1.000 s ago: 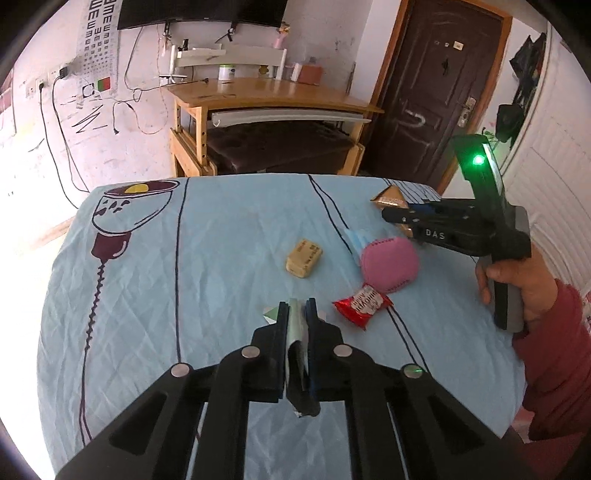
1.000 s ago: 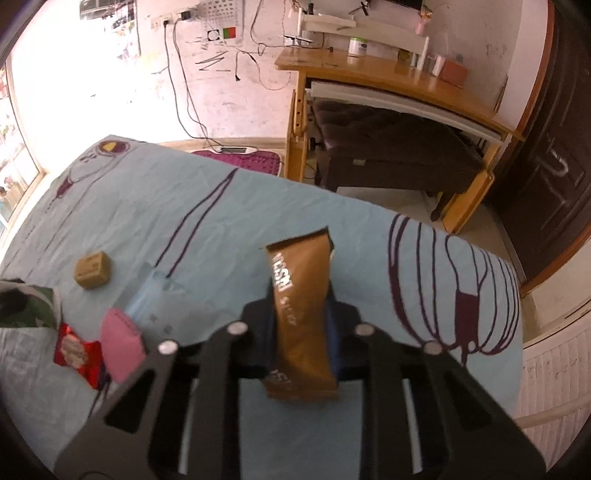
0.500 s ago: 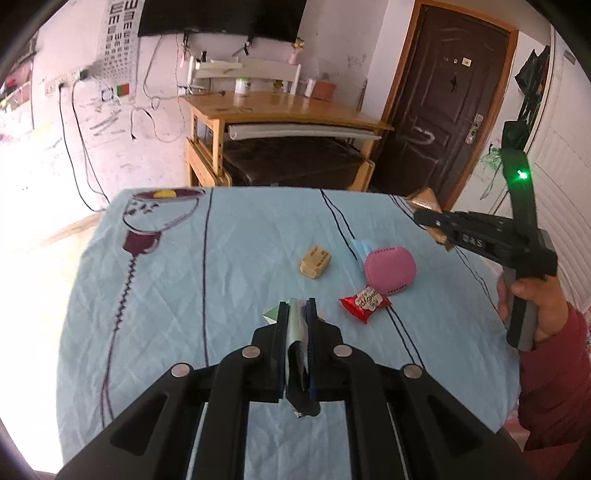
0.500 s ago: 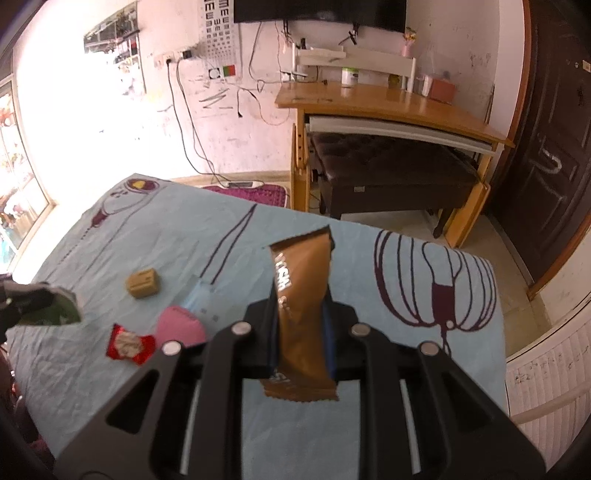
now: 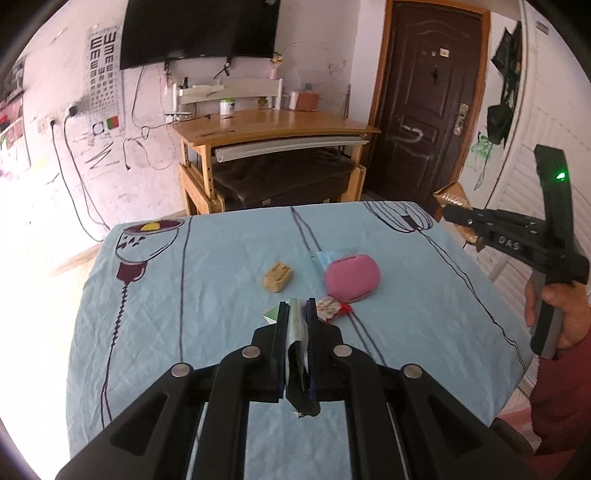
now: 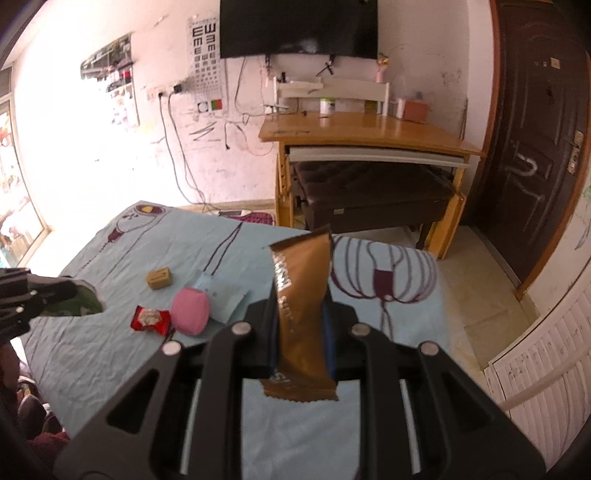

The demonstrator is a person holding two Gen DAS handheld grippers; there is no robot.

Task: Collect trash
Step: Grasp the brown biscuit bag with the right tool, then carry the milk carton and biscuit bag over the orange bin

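— What stands against the scribbled white wall?
— A wooden desk, under a dark screen and an eye chart.
— And right?
— A dark brown door.

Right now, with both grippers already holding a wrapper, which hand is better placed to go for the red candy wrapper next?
Left, probably. The left gripper sits just short of the red candy wrapper, while the right gripper is off by the table's right edge. Both are full, green wrapper and brown wrapper, so it must unload first.

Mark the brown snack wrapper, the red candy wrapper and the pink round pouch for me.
brown snack wrapper point(image 6: 301, 295), right wrist view, mid face.
red candy wrapper point(image 6: 149, 318), right wrist view, centre.
pink round pouch point(image 5: 352, 273), left wrist view, top surface.
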